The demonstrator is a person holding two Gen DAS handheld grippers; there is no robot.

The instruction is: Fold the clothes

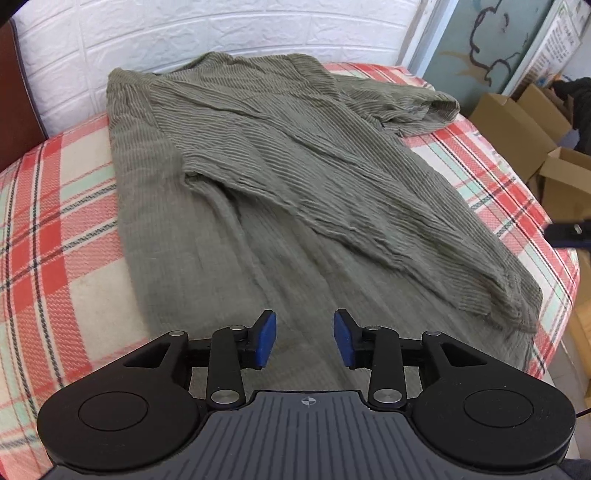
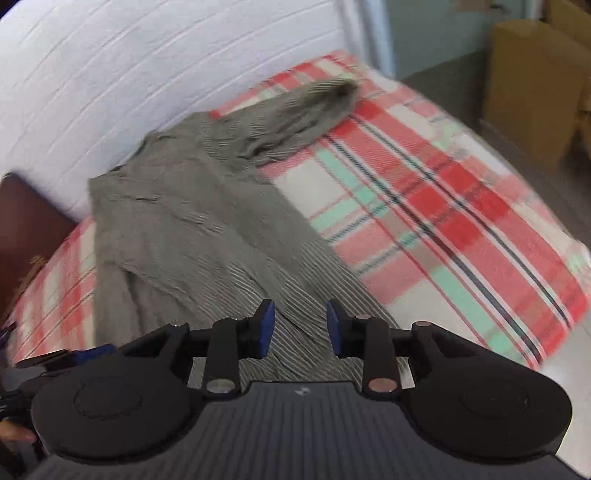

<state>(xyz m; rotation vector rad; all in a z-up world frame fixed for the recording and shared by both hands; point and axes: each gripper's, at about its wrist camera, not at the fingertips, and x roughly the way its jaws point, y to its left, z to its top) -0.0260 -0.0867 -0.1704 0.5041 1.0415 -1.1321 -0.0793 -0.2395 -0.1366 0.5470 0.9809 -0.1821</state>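
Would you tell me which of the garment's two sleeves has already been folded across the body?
The sleeve lying diagonally over the olive garment, toward its hem. The other sleeve stretches outward onto the plaid blanket.

White brick wall (image 1: 184, 33), cardboard boxes (image 1: 517, 122)

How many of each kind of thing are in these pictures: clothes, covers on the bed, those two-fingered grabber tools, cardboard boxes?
Olive-green ribbed garment: 1
Red, cream and mint plaid blanket: 1
Two-finger grippers: 2, the left gripper and the right gripper, both open with nothing between the jaws
Cardboard boxes: at least 2; more may be cut off at the edge
Total: at least 6
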